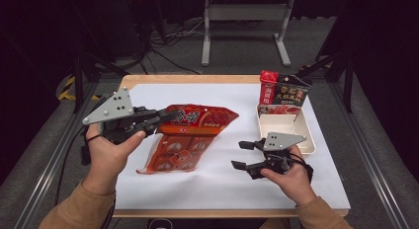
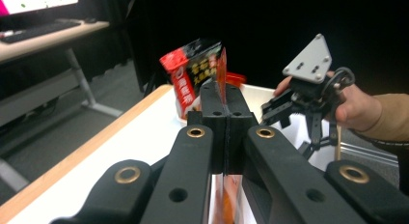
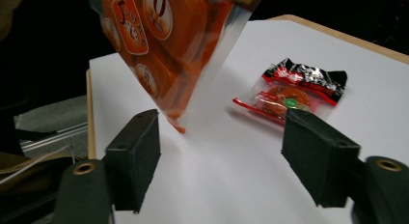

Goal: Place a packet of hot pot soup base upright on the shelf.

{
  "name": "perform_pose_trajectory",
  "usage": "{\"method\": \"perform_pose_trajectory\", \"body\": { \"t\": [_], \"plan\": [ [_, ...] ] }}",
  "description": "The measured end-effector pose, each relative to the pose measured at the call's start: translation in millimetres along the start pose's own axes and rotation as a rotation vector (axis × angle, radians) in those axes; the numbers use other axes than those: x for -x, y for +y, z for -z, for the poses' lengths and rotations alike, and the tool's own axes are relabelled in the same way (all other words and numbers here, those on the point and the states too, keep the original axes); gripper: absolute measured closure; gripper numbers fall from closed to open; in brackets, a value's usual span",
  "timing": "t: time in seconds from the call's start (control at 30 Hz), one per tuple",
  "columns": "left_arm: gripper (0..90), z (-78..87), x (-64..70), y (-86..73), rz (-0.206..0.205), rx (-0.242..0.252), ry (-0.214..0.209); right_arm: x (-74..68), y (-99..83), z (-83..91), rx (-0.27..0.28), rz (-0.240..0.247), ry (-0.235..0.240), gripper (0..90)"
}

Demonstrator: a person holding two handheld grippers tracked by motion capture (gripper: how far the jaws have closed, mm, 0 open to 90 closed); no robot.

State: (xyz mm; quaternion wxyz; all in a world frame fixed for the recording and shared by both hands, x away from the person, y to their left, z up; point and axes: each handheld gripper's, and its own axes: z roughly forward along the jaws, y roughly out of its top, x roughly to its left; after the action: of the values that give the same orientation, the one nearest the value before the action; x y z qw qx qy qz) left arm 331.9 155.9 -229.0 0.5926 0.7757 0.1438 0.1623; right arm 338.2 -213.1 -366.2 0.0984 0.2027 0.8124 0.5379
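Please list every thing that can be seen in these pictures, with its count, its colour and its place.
Snack bag: one, orange-red, lifted by its top edge over the left half of the table, clamped in the left gripper.
Small snack packet: one, red and black with a clear window, flat on the white sheet.
Tray: one, cream, at the right side of the table.
Black and red bag: one, standing at the far end of the tray.
Table: one, wooden edge, covered by a white sheet.
Left gripper: one, black, shut on the snack bag.
Right gripper: one, black, open, beside the tray.
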Motion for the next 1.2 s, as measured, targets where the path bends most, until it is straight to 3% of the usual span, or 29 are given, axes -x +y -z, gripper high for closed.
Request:
{"method": "perform_pose_trajectory", "body": {
  "t": [0.13, 0.4, 0.67, 0.8, 0.9, 1.13, 1.2],
  "plan": [
    [90.0, -10.3, 4.7, 6.7, -0.015, 0.009, -0.028, -0.3, 2.3, -2.2, 0.024, 0.0, 0.019, 20.9],
    [90.0, -32.3, 15.3, 17.3, -0.041, 0.017, -0.081, 10.8, 6.3, -5.5, 0.092, -0.005, 0.032, 18.3],
    [90.0, -52.9, 18.7, 18.7, -0.015, 0.043, -0.128, 17.0, 0.6, -11.7, 0.145, -0.038, 0.068, 19.2],
    [90.0, -57.6, 20.3, 20.1, -0.015, 0.05, -0.141, 23.7, -0.7, -8.3, 0.237, -0.067, 0.129, 22.7],
    [90.0, -59.9, 20.6, 20.2, -0.01, 0.052, -0.145, 22.9, -1.2, -9.5, 0.264, -0.07, 0.158, 29.8],
    [90.0, -60.6, 15.7, 16.2, 0.023, 0.069, -0.154, 22.2, 0.0, -9.3, 0.284, -0.059, 0.139, 35.5],
    [90.0, -62.8, 16.0, 14.9, 0.021, 0.059, -0.155, 19.6, 2.4, -11.2, 0.28, -0.03, 0.143, 38.8]
  ]
}}
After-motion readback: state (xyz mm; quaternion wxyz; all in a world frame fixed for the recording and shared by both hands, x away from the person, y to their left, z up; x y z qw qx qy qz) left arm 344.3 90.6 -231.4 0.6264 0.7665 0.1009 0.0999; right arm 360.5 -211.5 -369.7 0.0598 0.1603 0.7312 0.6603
